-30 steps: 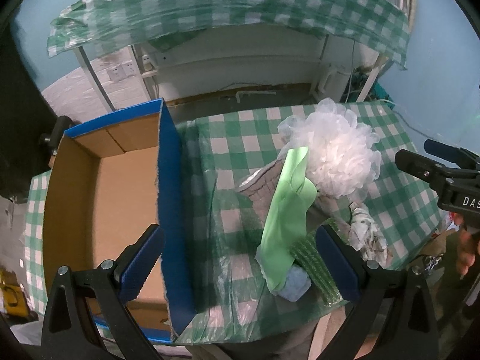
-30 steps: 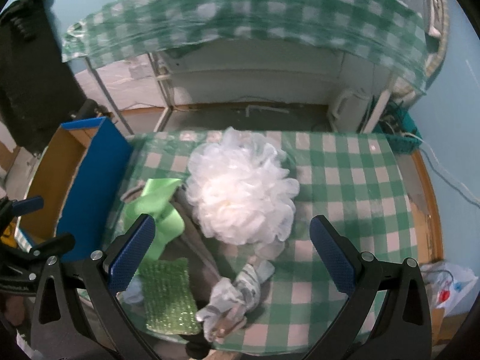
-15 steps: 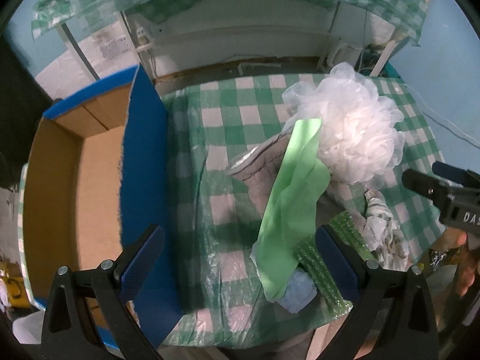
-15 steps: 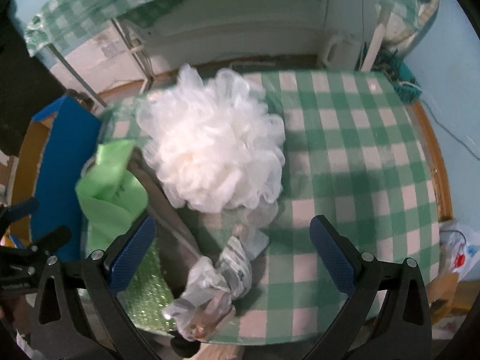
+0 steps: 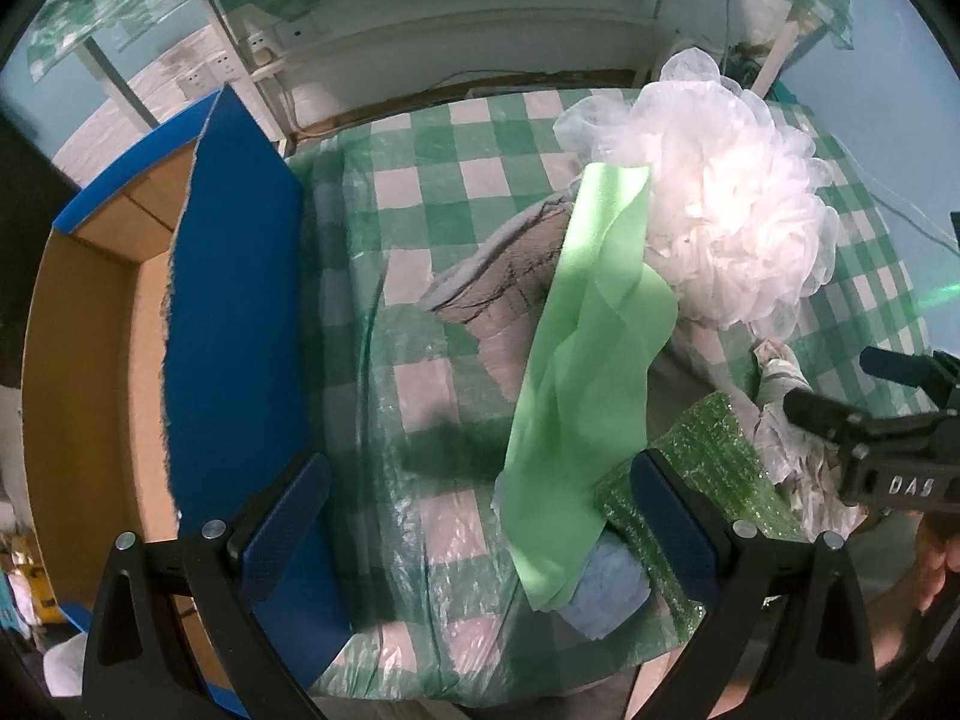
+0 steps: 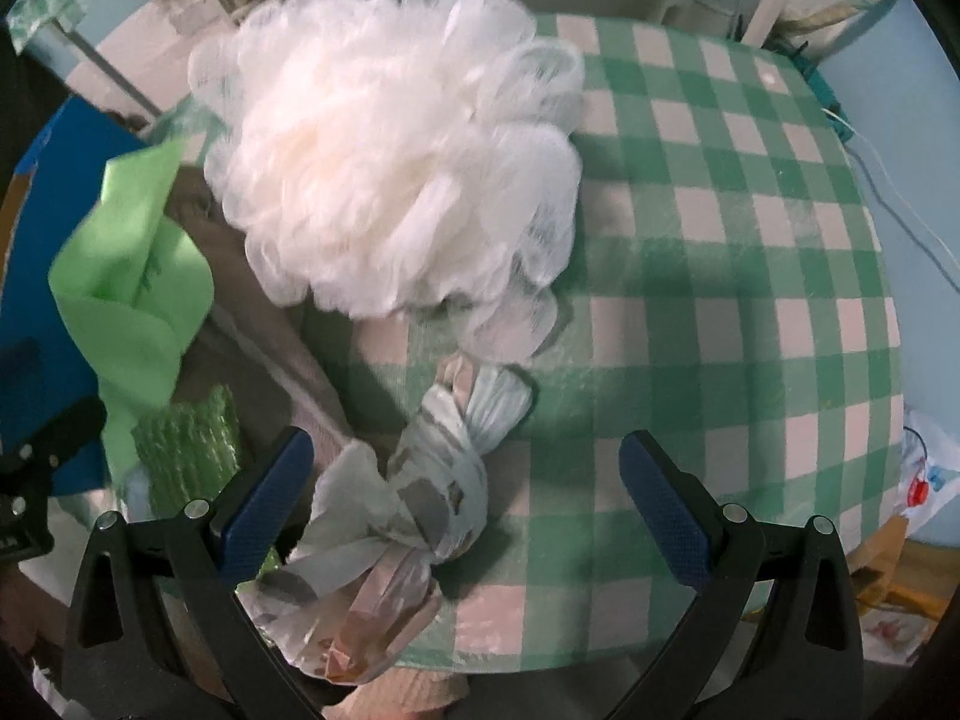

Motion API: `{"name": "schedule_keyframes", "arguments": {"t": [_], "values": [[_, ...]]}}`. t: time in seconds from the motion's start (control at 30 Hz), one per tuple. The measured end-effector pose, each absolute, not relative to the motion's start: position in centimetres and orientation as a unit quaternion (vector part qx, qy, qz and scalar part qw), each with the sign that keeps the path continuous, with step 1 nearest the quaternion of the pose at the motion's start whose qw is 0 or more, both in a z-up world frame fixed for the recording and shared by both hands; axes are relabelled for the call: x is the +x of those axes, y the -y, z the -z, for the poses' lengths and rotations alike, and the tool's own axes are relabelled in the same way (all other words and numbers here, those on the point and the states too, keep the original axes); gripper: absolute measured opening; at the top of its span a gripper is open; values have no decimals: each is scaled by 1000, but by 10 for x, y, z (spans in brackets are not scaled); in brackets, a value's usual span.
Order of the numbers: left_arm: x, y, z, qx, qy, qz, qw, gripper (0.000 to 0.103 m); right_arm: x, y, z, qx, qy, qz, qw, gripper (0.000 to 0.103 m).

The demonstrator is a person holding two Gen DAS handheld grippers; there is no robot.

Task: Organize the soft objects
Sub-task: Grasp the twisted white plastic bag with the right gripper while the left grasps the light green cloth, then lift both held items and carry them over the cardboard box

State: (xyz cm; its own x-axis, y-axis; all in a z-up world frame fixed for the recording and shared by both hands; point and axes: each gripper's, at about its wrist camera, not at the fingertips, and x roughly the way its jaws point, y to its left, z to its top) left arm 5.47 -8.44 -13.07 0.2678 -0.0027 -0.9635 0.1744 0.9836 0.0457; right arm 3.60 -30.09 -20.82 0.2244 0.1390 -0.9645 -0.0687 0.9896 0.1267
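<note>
A pile of soft things lies on the green-checked table [image 6: 750,276]. A white mesh bath pouf [image 6: 384,168] shows in the right wrist view and in the left wrist view [image 5: 720,192]. A light green cloth [image 5: 588,348] drapes over a grey cloth [image 5: 510,282]. A green bubble-wrap pad [image 5: 708,468], a blue cloth [image 5: 606,594] and a knotted plastic bag [image 6: 414,516] lie at the front. My left gripper [image 5: 477,510] is open, low over the table beside the green cloth. My right gripper [image 6: 462,492] is open around the knotted bag.
An open cardboard box with blue outer walls [image 5: 234,312] stands at the table's left edge, its brown inside [image 5: 90,372] showing. The right half of the table shows bare cloth. A white wall with sockets [image 5: 264,42] runs behind.
Both grippers have moved forward and down toward the pile. The right gripper now straddles the knotted bag. The left has come closer to the green cloth. Nothing has been taken hold of.
</note>
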Motion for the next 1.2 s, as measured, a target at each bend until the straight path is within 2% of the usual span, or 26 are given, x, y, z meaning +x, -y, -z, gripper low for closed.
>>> {"name": "schedule_keyframes", "arguments": {"t": [0.1, 0.2, 0.3, 0.37, 0.43, 0.47, 0.53, 0.67, 0.73, 0.77, 0.87, 0.97, 1.2], "values": [[57, 85, 134, 66, -605, 62, 791, 101, 35, 298, 215, 27, -626, -68, 776, 99], [58, 89, 136, 65, -606, 68, 790, 101, 37, 296, 222, 26, -634, -77, 769, 87], [61, 94, 138, 65, -607, 73, 789, 101, 37, 297, 228, 29, -642, -87, 761, 74], [65, 97, 140, 63, -608, 77, 788, 101, 35, 298, 233, 30, -642, -97, 760, 57], [69, 100, 142, 61, -609, 82, 787, 101, 35, 297, 237, 28, -642, -101, 759, 44], [72, 102, 144, 60, -611, 87, 785, 101, 35, 297, 238, 25, -642, -99, 760, 41], [77, 105, 148, 61, -609, 92, 785, 101, 36, 300, 239, 14, -637, -93, 765, 38], [82, 109, 156, 66, -607, 95, 786, 100, 43, 305, 238, 4, -628, -79, 775, 37], [81, 109, 161, 68, -613, 98, 781, 84, 49, 308, 239, 5, -626, -78, 776, 37], [81, 108, 164, 71, -620, 95, 776, 72, 51, 307, 240, 5, -627, -78, 775, 37], [80, 104, 165, 63, -628, 93, 770, 63, 60, 300, 238, -1, -625, -80, 776, 37], [78, 101, 164, 59, -629, 92, 770, 48, 64, 295, 236, -7, -620, -83, 780, 37], [72, 94, 152, 53, -625, 92, 774, 46, 61, 282, 230, -2, -609, -91, 788, 33]]}}
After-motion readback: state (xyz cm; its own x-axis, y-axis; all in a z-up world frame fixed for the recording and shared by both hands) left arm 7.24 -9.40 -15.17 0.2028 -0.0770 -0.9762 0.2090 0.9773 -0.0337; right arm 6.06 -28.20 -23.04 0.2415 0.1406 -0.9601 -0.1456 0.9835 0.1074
